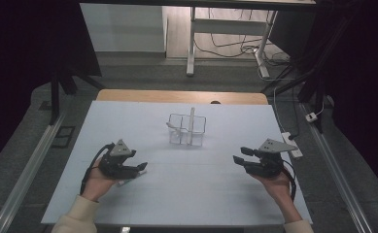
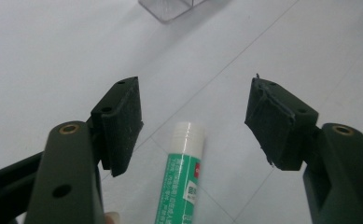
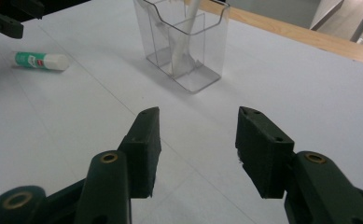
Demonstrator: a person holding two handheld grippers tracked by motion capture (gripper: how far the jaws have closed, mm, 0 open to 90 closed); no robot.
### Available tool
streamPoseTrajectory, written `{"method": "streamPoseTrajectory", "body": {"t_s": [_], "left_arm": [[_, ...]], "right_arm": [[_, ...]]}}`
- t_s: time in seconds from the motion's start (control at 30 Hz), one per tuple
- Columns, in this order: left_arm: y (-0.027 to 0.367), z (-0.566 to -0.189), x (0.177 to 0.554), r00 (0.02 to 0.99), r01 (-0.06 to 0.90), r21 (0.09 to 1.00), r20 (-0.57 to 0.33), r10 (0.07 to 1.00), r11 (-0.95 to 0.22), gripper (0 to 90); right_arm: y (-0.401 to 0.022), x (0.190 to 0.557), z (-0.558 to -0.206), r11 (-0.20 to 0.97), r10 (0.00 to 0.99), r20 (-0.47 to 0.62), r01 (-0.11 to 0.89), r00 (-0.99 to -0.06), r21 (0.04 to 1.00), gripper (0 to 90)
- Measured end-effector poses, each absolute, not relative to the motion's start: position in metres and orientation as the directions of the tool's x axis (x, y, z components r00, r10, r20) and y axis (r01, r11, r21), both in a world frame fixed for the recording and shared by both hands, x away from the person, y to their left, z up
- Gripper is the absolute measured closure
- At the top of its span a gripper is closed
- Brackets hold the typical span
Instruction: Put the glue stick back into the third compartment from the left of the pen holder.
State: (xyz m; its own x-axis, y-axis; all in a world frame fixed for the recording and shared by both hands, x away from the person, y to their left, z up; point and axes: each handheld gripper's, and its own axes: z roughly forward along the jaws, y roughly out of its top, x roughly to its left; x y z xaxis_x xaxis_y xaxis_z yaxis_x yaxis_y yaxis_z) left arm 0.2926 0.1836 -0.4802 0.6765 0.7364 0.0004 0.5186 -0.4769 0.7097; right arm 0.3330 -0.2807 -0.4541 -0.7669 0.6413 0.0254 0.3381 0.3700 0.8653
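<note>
We see a glue stick lying flat on the white surface, right under our left gripper. It is green with a white cap. In the left gripper view its long side runs up and down the picture, and the white cap points away from us, out past the jaws. The jaws of the left gripper stand wide apart, one on each side of the glue stick, and they do not touch it.

In the right gripper view the glue stick lies far off at the left, flat on its side, with its white cap pointing to the right — toward the clear box.

The clear plastic box stands upright in the middle of the surface, between our two hands and farther back. It has thin walls inside that split it into parts. A white stick-like thing stands in it, leaning a little — we cannot tell what it is.

Our right gripper hovers at the right side, pointing at the box. Its jaws are apart, and nothing is between them.
</note>
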Motion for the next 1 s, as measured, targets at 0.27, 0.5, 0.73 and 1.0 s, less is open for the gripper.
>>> {"method": "streamPoseTrajectory", "body": {"t_s": [0.27, 0.5, 0.73, 1.0], "left_arm": [[0.179, -0.487, 0.300, 0.682, 0.544, 0.665, 0.005, 0.731, -0.512, 35.7], [0.172, -0.498, 0.310, 0.692, 0.574, 0.597, 0.013, 0.722, -0.560, 35.5], [0.166, -0.507, 0.320, 0.693, 0.595, 0.550, 0.018, 0.721, -0.586, 35.8], [0.165, -0.514, 0.327, 0.696, 0.619, 0.507, -0.001, 0.718, -0.600, 40.4]], "right_arm": [[-0.291, 0.333, -0.459, 0.363, 0.659, 0.035, 0.359, -0.751, 0.860, 48.8], [-0.294, 0.331, -0.461, 0.359, 0.664, 0.040, 0.366, -0.746, 0.859, 48.5], [-0.296, 0.329, -0.465, 0.363, 0.667, 0.043, 0.376, -0.743, 0.852, 48.1], [-0.301, 0.327, -0.469, 0.369, 0.676, 0.049, 0.395, -0.736, 0.841, 47.6]]}}
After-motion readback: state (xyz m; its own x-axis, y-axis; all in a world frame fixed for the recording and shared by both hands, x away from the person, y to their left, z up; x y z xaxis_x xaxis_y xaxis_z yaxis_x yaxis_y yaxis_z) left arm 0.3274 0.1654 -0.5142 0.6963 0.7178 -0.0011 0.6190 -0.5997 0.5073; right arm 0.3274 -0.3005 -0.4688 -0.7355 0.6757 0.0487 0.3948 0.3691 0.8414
